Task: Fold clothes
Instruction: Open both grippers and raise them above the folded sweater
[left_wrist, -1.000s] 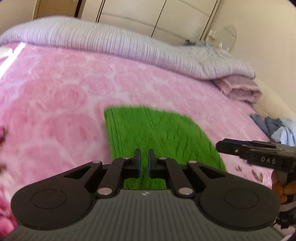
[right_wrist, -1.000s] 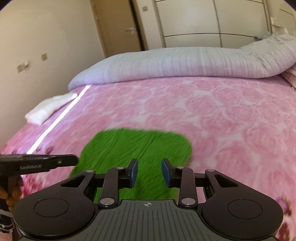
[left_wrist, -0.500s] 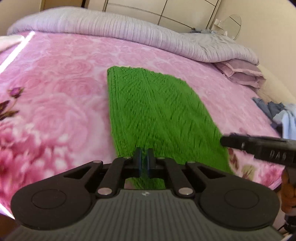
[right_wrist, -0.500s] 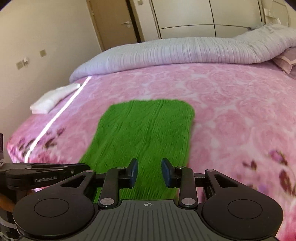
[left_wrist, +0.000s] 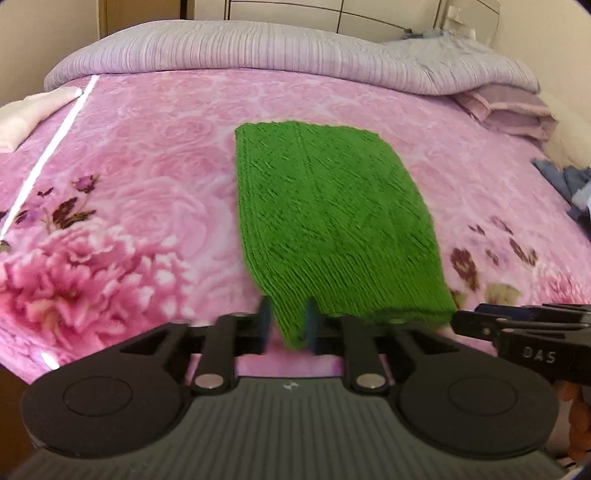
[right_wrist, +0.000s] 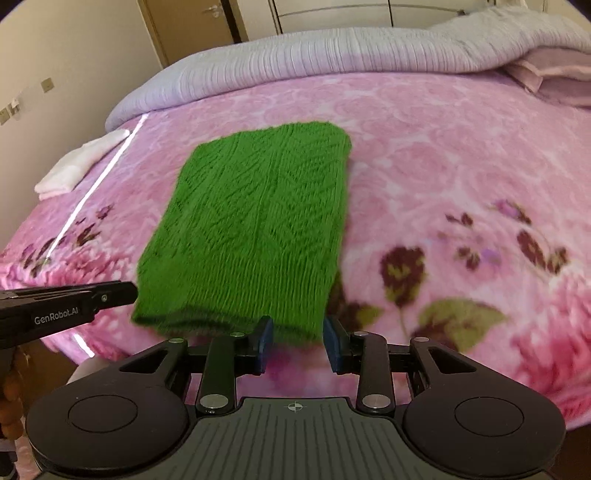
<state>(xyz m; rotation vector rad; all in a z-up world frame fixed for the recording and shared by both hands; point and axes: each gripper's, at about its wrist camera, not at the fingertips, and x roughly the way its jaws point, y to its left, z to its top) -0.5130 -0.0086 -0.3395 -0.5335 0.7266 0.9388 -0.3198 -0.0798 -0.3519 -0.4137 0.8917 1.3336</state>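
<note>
The left gripper's (left_wrist: 286, 328) two blue-padded fingers (left_wrist: 264, 325) stand a little apart, with the near left corner of a bright green knitted garment (left_wrist: 332, 221) showing between them; motion blur hides whether the pads touch the wool, so a grip cannot be confirmed. The right gripper's (right_wrist: 297, 341) fingers (right_wrist: 264, 343) are plainly parted and empty, poised just short of the garment's near right corner (right_wrist: 303, 325). Each gripper also appears from the side at the edge of the other's view.

The garment lies flat near the foot edge of a bed covered by a pink rose-patterned blanket (left_wrist: 147, 166). It forms a tidy long rectangle, with straight sides, rounded far corners and a raised cable pattern running lengthwise. The near edge looks thick, as if layered, which suggests it is already folded lengthwise. Whether another fold is due or it is finished cannot be judged from here.

If another fold follows, both corners would need pinching through all layers at matching depth, then lifting evenly so the edges stay aligned.

Beyond lie a ribbed lilac quilt (right_wrist: 332, 55) along the head of the bed and a folded white cloth (right_wrist: 77, 166) at the left edge.
</note>
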